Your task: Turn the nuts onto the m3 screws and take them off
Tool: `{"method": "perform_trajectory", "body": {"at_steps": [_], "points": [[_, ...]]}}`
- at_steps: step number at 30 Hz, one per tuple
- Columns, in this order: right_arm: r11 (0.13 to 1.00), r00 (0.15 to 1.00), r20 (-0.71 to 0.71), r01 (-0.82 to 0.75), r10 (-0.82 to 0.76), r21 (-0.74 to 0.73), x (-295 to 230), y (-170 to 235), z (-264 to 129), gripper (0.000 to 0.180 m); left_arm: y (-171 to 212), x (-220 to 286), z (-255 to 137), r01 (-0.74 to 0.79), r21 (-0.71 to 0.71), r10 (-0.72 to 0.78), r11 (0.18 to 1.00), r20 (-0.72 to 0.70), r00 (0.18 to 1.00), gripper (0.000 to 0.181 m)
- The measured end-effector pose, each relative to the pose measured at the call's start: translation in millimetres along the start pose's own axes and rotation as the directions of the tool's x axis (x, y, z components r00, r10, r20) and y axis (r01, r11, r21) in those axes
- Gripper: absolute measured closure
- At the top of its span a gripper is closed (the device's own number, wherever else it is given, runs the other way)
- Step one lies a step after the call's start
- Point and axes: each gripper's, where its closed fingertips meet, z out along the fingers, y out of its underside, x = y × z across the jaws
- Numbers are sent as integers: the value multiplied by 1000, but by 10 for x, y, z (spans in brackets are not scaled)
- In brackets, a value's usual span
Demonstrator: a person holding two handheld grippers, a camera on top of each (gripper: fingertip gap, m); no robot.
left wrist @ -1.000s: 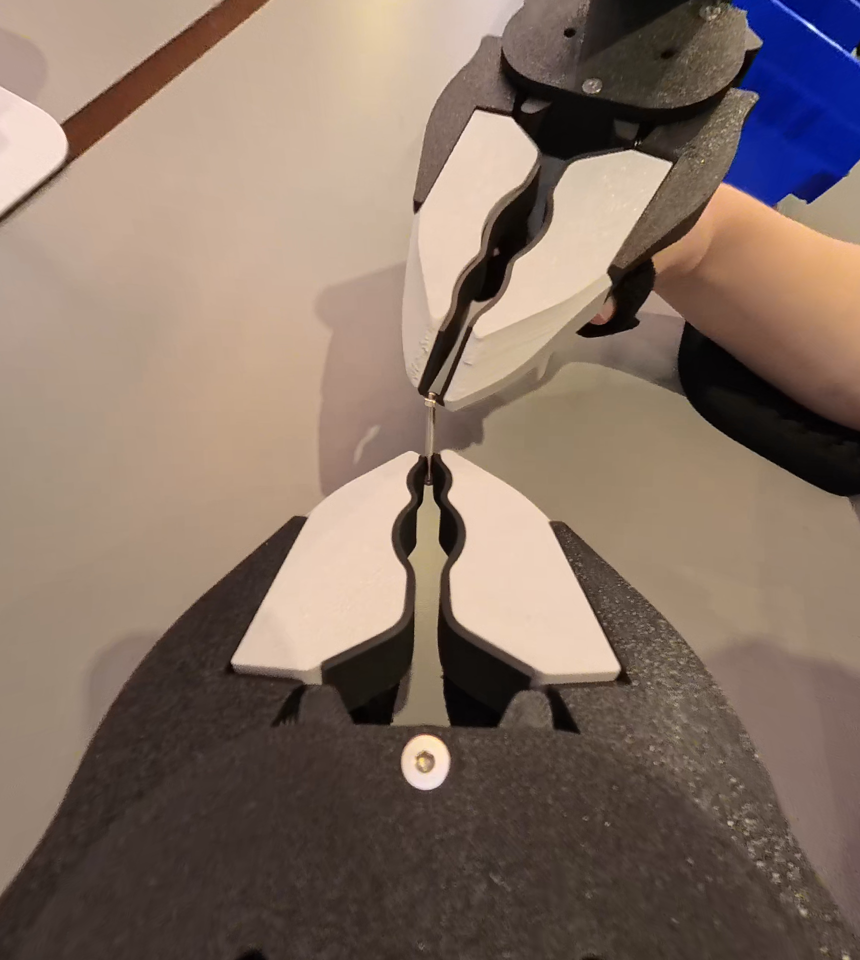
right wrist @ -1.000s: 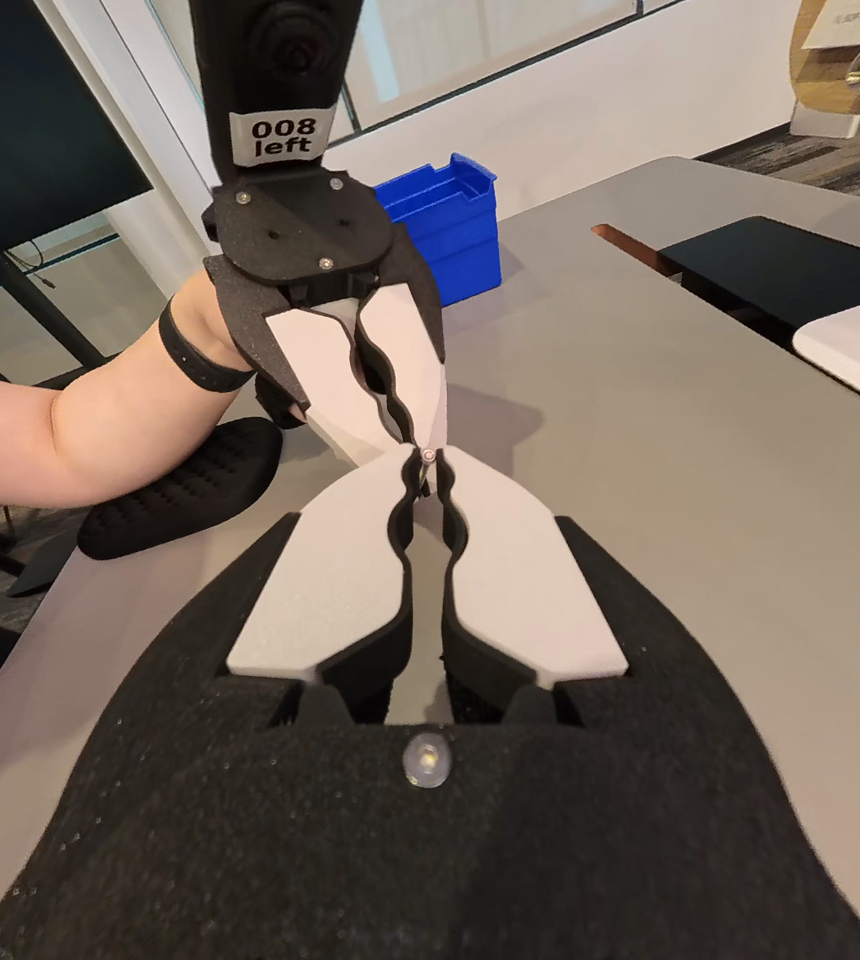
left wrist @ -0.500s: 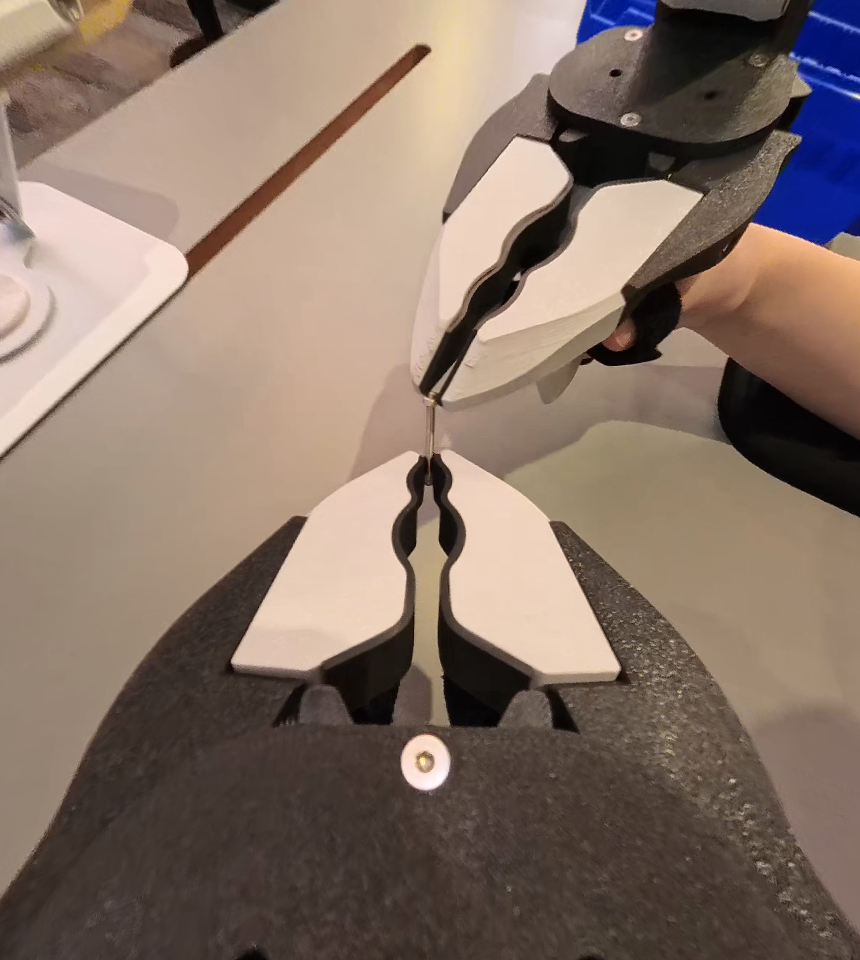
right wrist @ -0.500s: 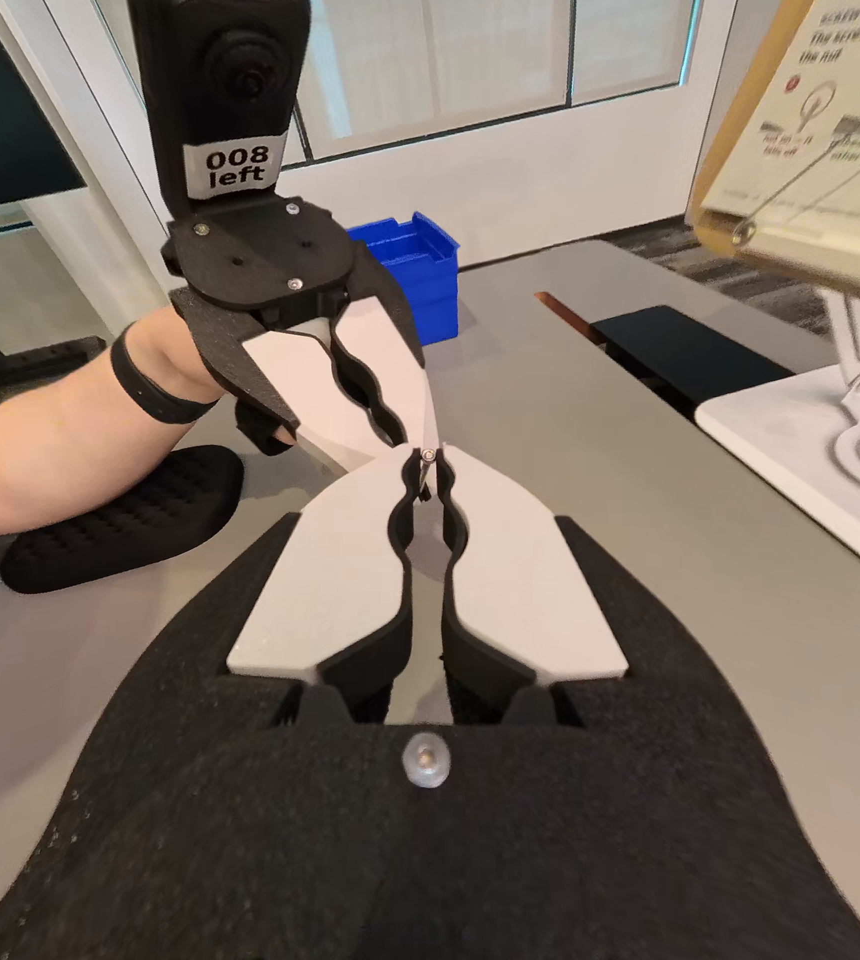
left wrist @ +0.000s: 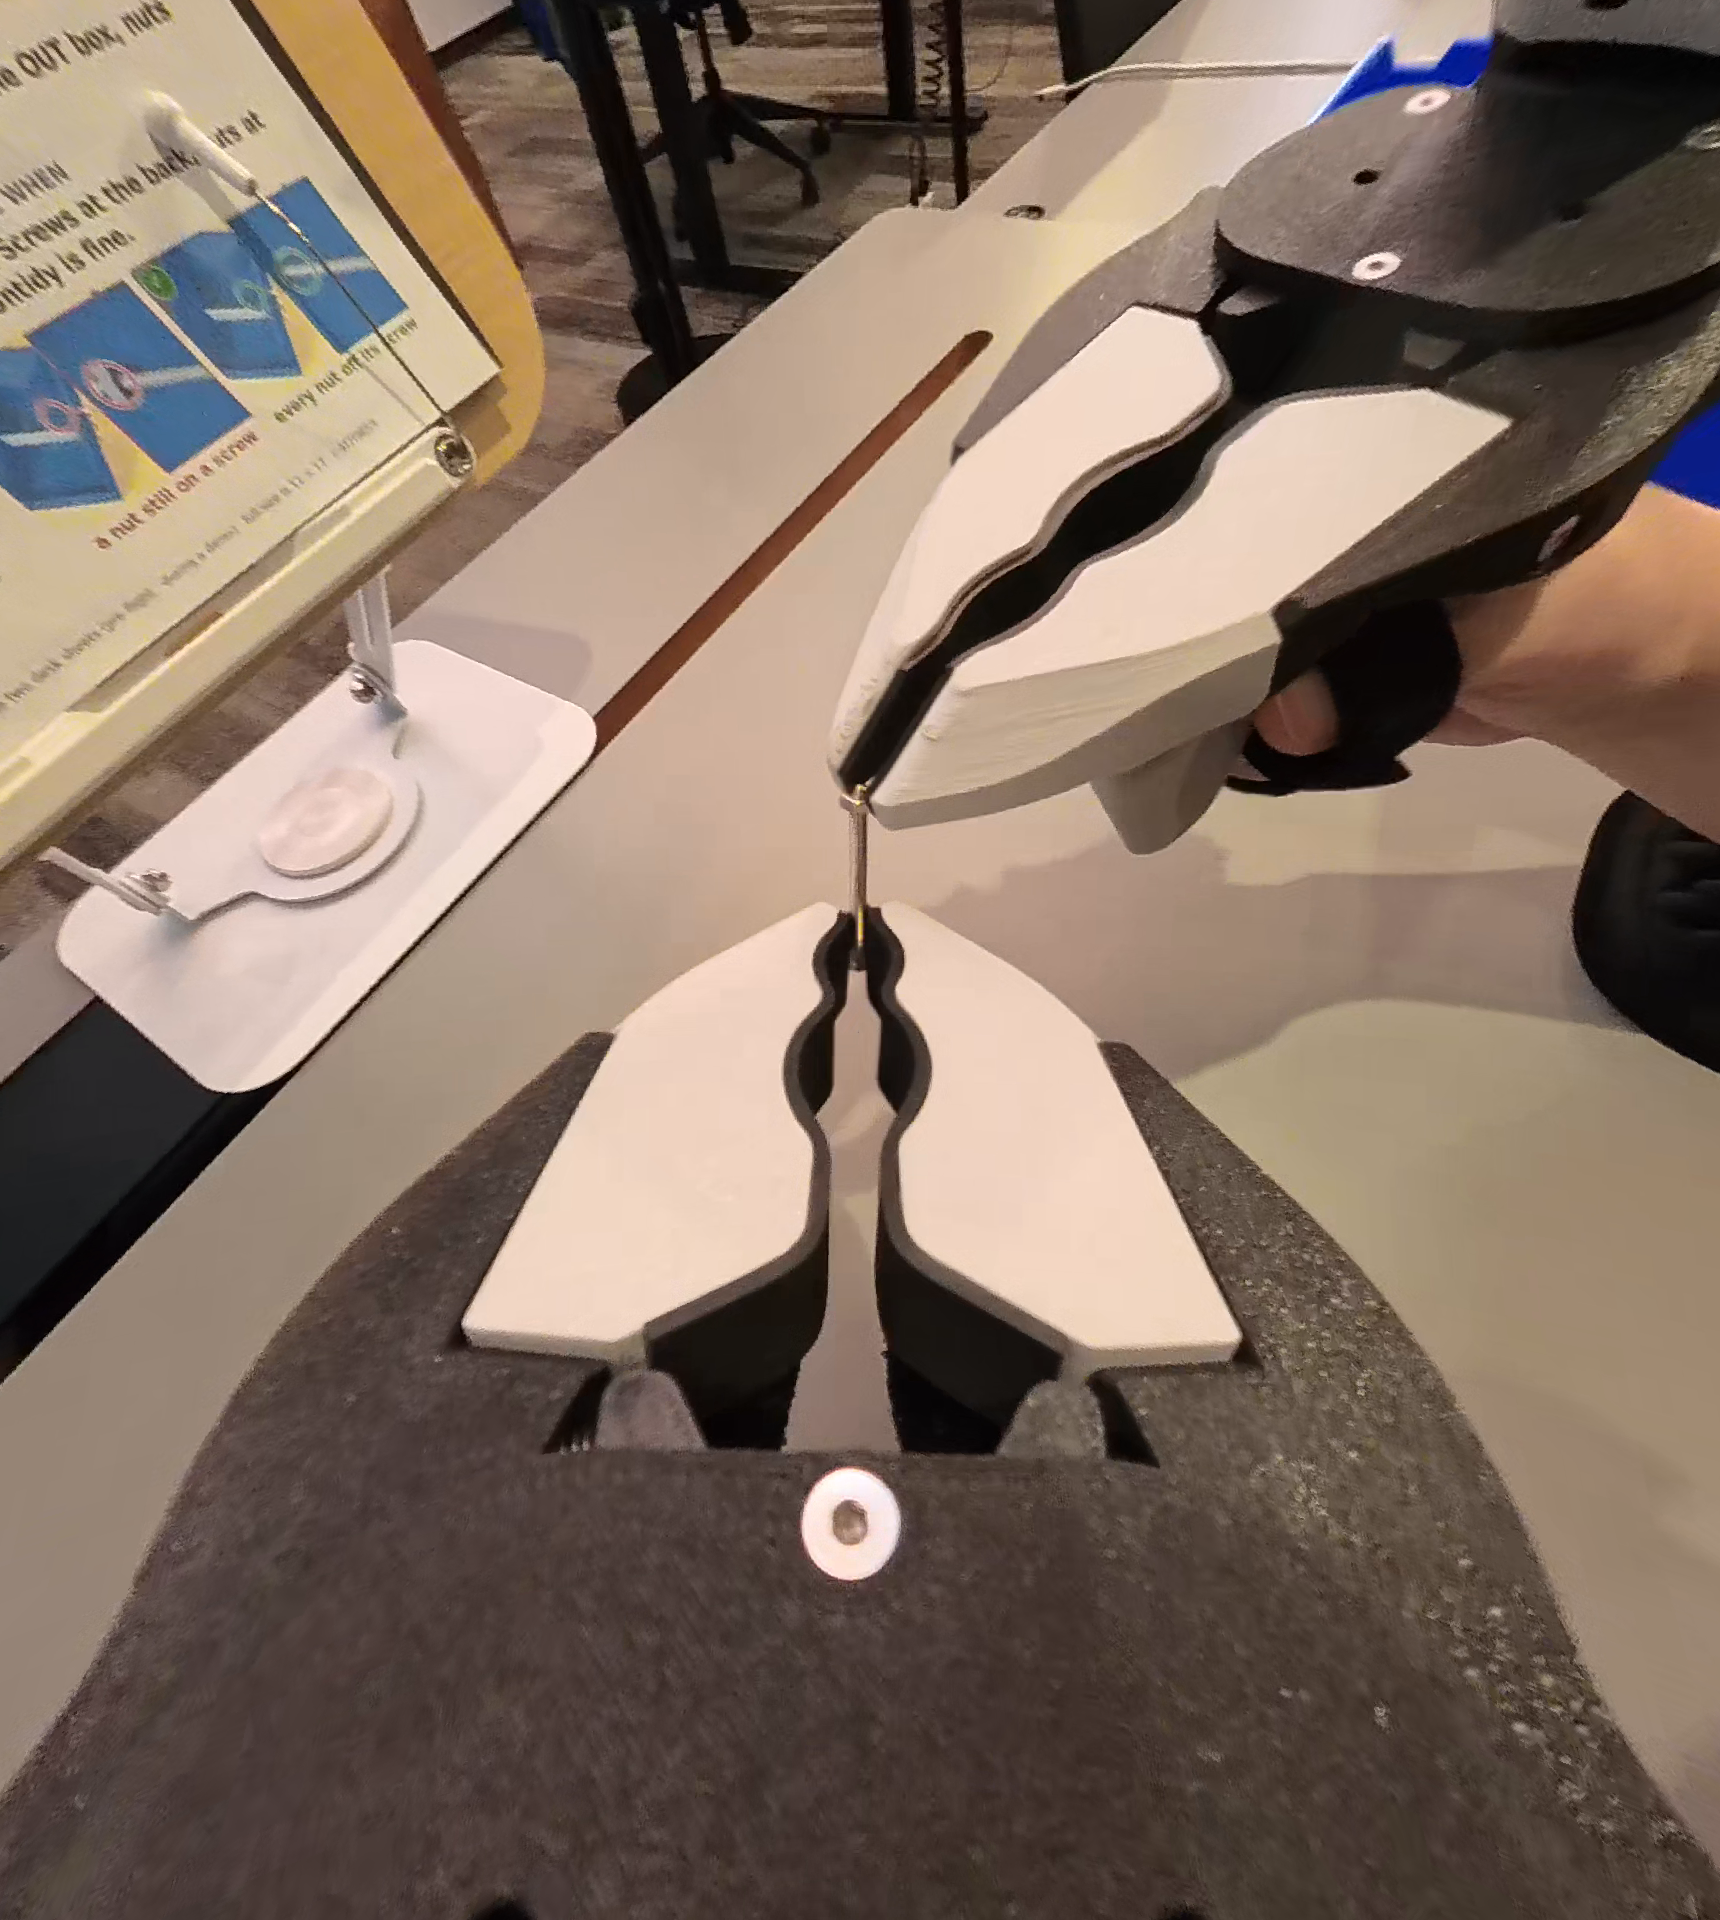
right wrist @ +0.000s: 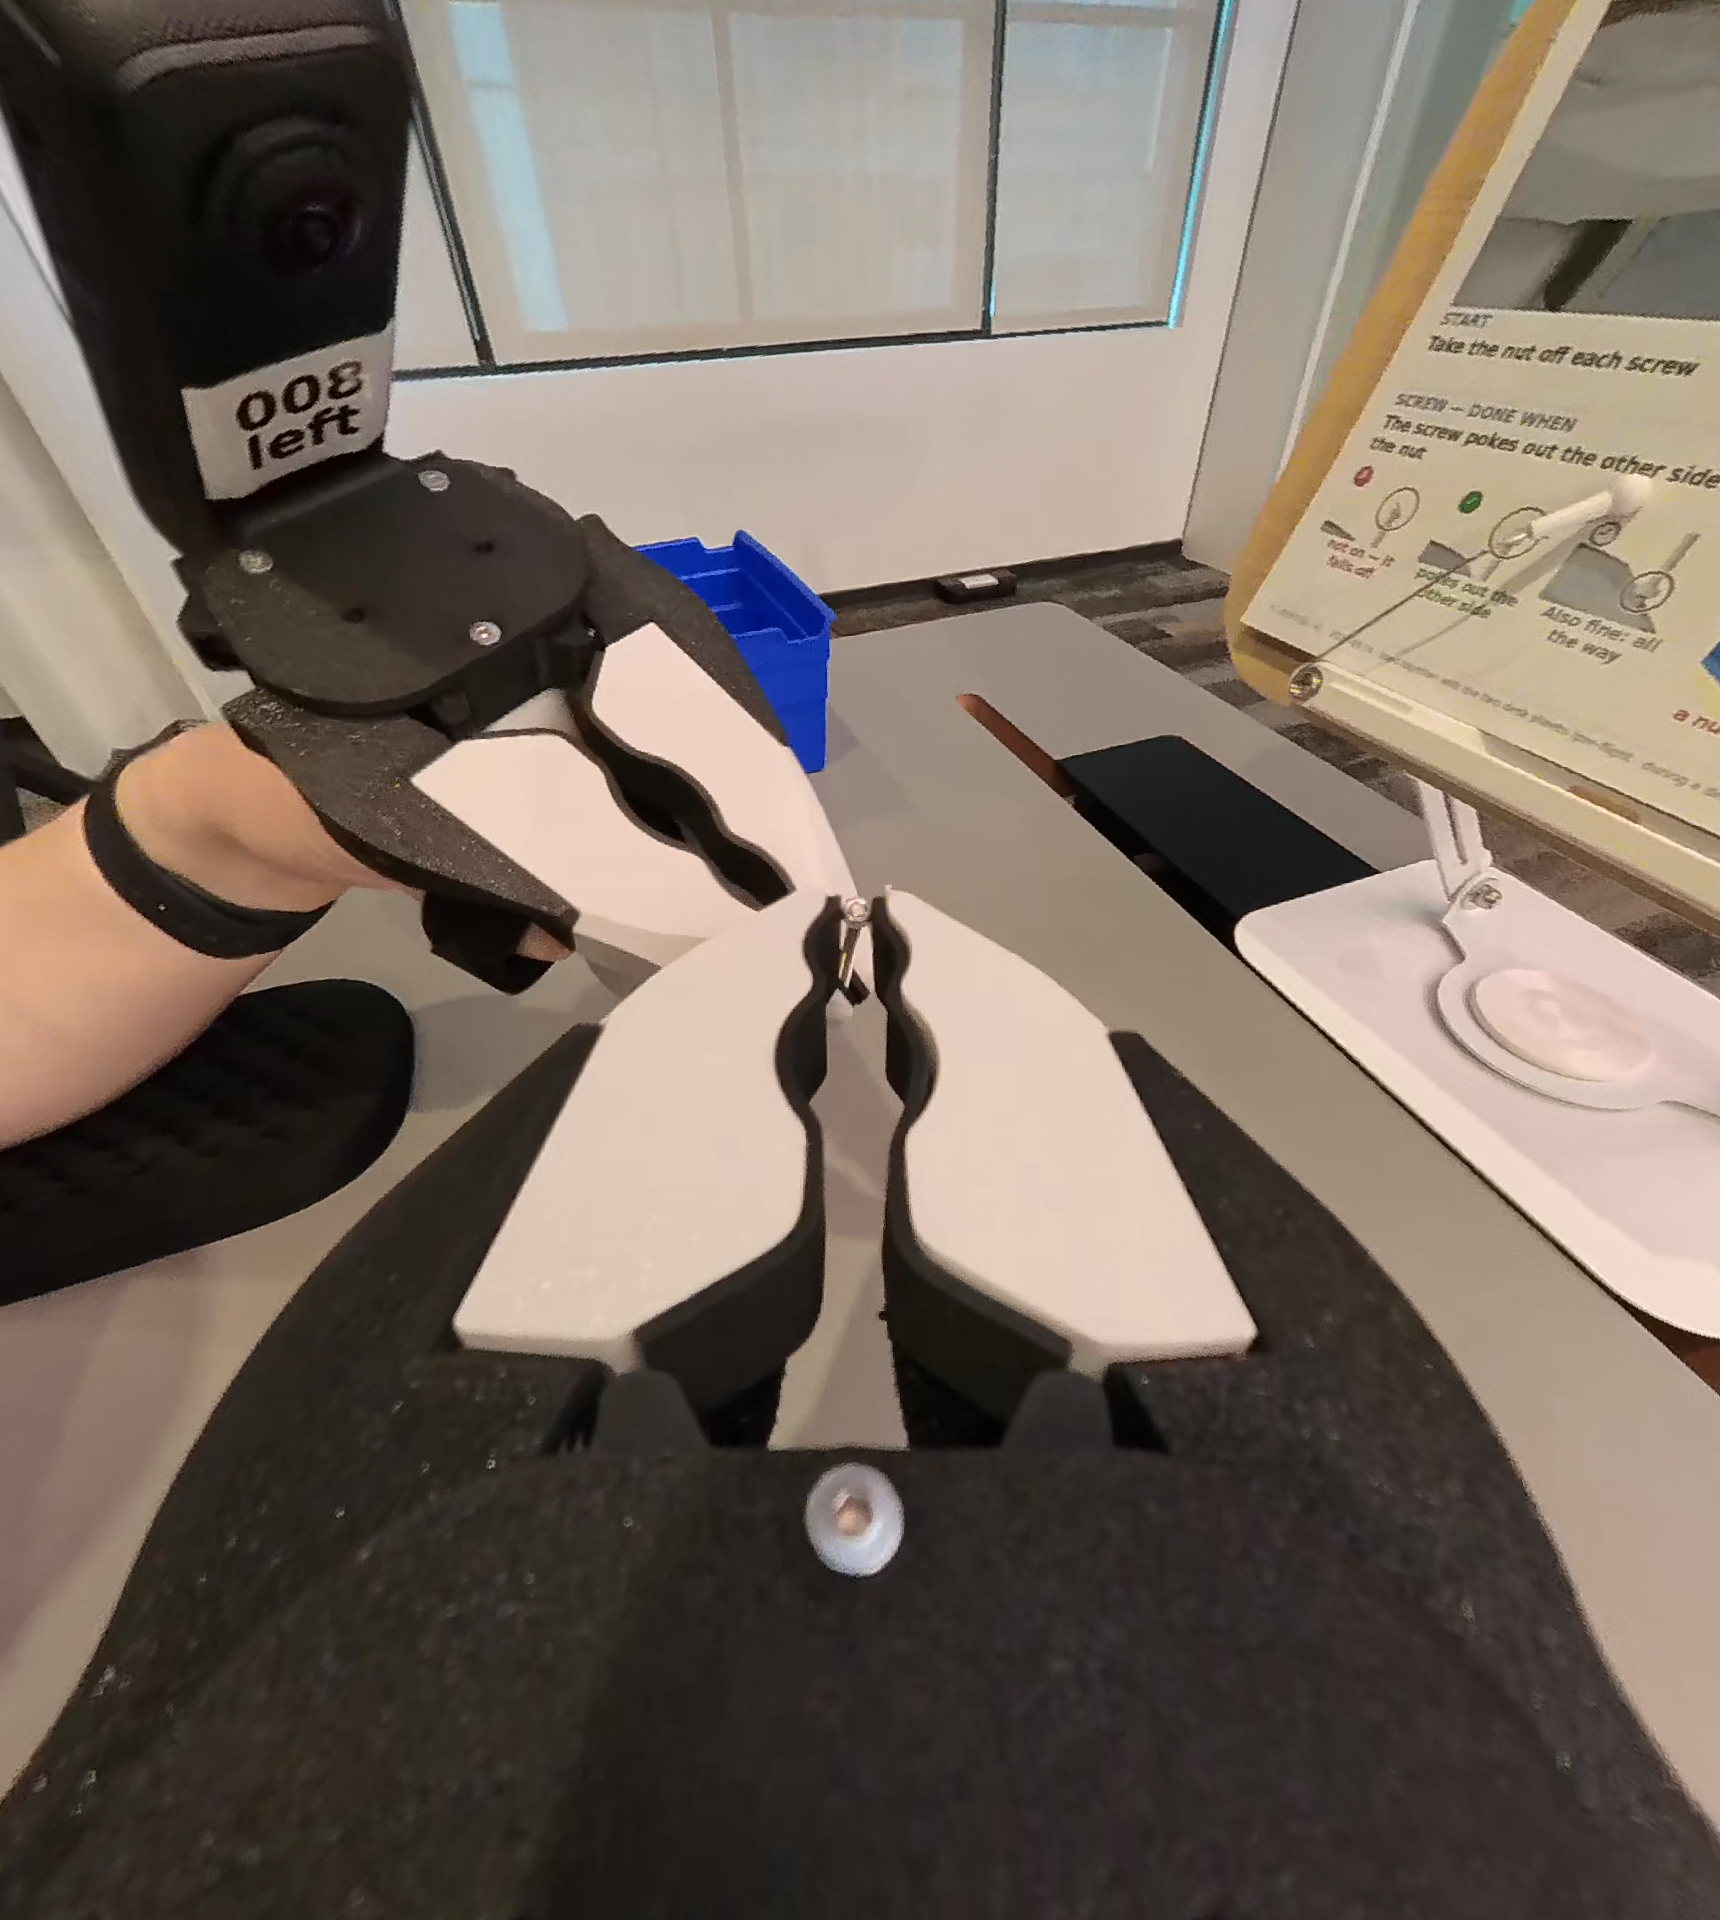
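The thin, stiff, silvery metal m3 screw, light and slippery, is pinched at its lower end by the left gripper and at its top, likely the small nut, by the right gripper.

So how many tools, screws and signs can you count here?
Tools: 2, the left tool and the right tool
Screw: 1, the screw, pinched between both tools
Sign: 1, the sign on its stand
Total: 4
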Motion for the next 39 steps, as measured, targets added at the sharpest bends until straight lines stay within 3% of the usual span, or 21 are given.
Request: {"method": "perform_trajectory", "body": {"at_steps": [26,33,39], "points": [[1000,1000,-21,4,-5,-19,-43,10,64,167,-48,3,-18,54,39,-53,998,-31,998,179],[999,999,19,39,-39,24,-84,-49,13,160,-98,20,-49,57,67,-54,996,-47,997,179],[983,986,-2,166,-166,80,-136,-165,-65,153,-181,72,-99,58,114,-48,992,-84,995,179]]}}
